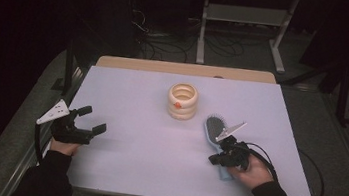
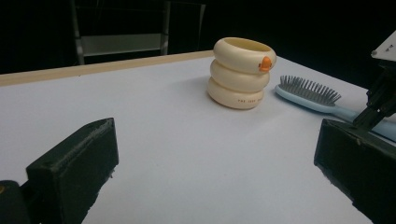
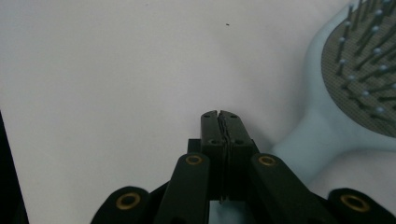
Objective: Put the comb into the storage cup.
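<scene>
The hairbrush (image 1: 216,129) lies bristles up on the right half of the bench (image 1: 144,160), its pale blue handle running toward the near edge and its oval head pointing toward the far edge. The right gripper (image 1: 215,158) sits over the handle end, held by the person's right hand (image 1: 249,170). In the right gripper view its 2 jaws are pressed flat together, tips meeting, just left of the neck of the hairbrush (image 3: 336,107); a pale blue strip shows low behind the jaws, but I cannot tell whether the handle is pinched there. The tips themselves hold nothing.

The holder (image 1: 182,100), a cream stack of 3 rings with a small orange mark on its upper ring, stands upright near the middle of the bench, closer to the far edge. The head of the hairbrush lies just to its right, apart from it.

The left gripper (image 1: 93,120) rests at the left edge of the bench, well apart from both things. Its jaws stand wide apart with only bare bench between them. In the left gripper view the holder (image 2: 240,72) and the hairbrush (image 2: 310,93) lie ahead.
</scene>
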### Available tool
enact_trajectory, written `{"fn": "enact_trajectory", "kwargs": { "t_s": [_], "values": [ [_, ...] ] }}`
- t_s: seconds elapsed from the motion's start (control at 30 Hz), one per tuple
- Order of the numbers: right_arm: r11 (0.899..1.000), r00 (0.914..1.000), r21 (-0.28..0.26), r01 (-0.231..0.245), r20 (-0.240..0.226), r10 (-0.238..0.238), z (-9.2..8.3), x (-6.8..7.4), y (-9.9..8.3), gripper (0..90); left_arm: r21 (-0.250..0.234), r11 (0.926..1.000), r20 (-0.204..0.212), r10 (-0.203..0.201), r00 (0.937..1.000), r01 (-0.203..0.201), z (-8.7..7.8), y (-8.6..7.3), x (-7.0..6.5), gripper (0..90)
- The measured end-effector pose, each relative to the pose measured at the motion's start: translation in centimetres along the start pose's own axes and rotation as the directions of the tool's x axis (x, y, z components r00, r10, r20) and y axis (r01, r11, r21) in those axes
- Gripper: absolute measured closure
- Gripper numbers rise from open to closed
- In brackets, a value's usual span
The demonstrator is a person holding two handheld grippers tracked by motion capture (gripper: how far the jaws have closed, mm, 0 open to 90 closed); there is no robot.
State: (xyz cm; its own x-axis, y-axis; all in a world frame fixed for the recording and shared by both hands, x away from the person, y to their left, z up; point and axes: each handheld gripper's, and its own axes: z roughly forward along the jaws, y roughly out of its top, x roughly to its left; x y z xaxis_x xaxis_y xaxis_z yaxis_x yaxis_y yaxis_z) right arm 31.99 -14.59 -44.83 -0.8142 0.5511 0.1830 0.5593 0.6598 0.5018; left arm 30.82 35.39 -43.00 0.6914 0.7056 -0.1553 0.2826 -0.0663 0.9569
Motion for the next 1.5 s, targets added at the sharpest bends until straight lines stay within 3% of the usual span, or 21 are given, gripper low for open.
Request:
{"fn": "enact_trajectory", "kwargs": {
  "t_s": [0.9, 1.5],
  "values": [
    [0.999, 0.9989, 0.002, -0.035, 0.031, 0.035, -1.8, -1.4, -2.0, 88.9, 0.002, 1.0000, 0.004, -0.006, 1.0000, 0.006, 0.1, 0.0, 0.0, 0.0],
    [0.997, 0.9961, -0.025, -0.069, 0.053, 0.070, -3.2, -2.7, -3.2, 88.9, 0.002, 1.0000, 0.003, -0.006, 1.0000, 0.006, 0.0, 0.0, 0.0, 0.0]
  ]
}}
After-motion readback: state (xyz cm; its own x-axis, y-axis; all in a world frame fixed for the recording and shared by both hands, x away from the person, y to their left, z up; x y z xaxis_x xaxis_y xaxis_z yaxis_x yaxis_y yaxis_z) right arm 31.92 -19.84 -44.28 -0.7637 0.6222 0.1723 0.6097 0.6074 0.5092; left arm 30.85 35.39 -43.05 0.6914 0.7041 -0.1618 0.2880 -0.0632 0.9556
